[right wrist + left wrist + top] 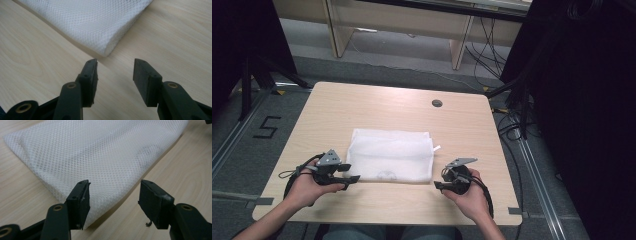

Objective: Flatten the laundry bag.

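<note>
White rectangular mesh fabric bag (390,156), one, at frame centre between two black hand-held grippers.

Left gripper (352,173), lower left, straddles its near corner, jaws parted, not pinching; right gripper (438,184), lower right, gapes just beside the other corner.

A: How is the light in the high view?

B: Even and soft from overhead on the pale wooden table (362,107). The sides of the frame fall into near black. The white mesh bag (391,155) is so bright that its weave washes out. The picture is slightly soft and grainy.

A: And the gripper views?

B: Warm and bright. The mesh is crisp at mid-distance in the left gripper view and blurs toward the far edge. The black jaws close to the lens look dark and a little soft. A narrow shadow lies under the bag's edge (105,51).
</note>
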`<state>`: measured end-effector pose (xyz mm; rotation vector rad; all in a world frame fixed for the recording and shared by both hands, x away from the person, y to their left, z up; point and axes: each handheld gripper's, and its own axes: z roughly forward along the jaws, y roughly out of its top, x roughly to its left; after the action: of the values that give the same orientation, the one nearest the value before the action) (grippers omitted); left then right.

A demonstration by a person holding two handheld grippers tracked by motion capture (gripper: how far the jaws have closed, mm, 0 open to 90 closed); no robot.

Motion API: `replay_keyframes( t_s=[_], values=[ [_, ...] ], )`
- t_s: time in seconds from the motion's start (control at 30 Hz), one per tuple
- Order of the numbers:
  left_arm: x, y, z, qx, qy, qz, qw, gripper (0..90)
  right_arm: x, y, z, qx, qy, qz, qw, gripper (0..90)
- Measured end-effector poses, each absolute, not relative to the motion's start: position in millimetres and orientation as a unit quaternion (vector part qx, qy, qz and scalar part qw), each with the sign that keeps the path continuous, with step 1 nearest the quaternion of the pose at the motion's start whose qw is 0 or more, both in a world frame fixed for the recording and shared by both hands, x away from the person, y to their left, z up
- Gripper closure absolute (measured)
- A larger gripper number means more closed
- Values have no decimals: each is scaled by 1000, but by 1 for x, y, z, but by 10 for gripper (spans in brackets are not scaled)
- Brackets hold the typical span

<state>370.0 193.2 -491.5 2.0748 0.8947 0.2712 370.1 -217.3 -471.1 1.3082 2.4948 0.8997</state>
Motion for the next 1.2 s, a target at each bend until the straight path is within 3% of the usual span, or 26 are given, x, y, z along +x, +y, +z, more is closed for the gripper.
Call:
replay_keyframes(
  t_s=[0.3,0.47,0.53,0.8,1.2],
  values=[
    [368,185,-490,832,342,104,424,493,372,-219,-471,439,842,299,95,558],
    [372,192,-487,814,360,127,439,535,373,-215,-469,446,836,304,96,581],
    [375,198,-487,798,378,136,450,546,377,-213,-468,438,834,312,118,592],
    [374,194,-487,804,369,135,446,640,378,-212,-468,452,833,305,97,633],
    [369,189,-488,809,358,129,447,604,380,-216,-467,458,831,302,95,638]
  ],
)
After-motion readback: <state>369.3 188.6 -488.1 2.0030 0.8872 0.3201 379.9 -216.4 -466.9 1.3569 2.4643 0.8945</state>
